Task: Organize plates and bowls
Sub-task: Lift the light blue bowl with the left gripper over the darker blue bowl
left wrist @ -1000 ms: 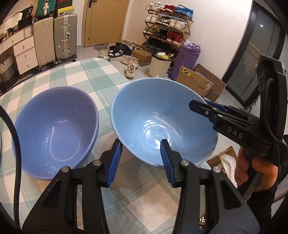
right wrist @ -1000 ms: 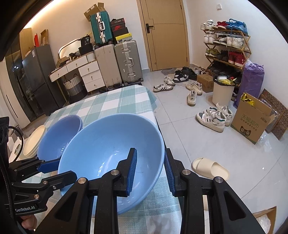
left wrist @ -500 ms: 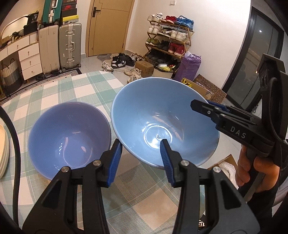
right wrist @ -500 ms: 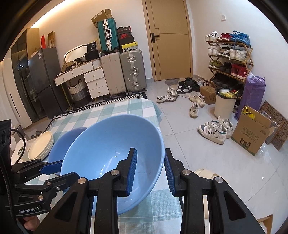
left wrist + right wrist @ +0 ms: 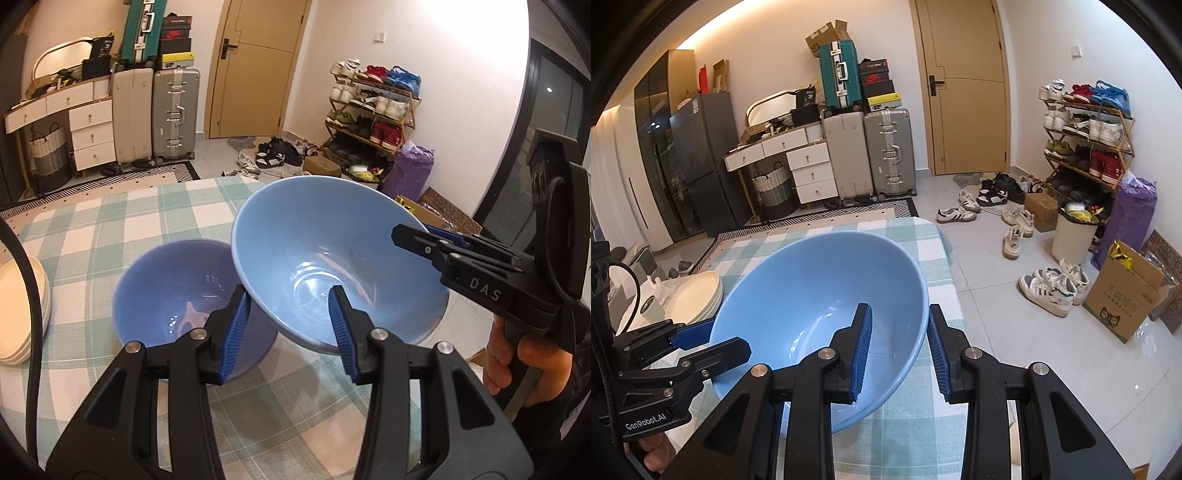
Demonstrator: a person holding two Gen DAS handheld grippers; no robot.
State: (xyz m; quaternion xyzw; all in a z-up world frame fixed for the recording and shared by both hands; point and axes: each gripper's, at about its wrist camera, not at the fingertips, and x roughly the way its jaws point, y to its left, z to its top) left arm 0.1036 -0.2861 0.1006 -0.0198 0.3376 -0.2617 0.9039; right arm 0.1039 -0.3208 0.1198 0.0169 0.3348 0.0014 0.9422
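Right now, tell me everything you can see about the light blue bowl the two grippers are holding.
The light blue bowl is wide, deep, round and glossy, apparently glazed ceramic, and empty. It is tilted and looks raised off the checked tablecloth, overlapping the darker blue bowl from the left camera. The left gripper and right gripper each clamp its rim, one pad inside, one outside, on opposite sides.

Light: warm indoor, bright ceiling strip at 11 o'clock in the right view
Glare: highlights inside light blue bowl [image 5: 332,258]
Edges: fisheye bending, black corners
Focus: sharp
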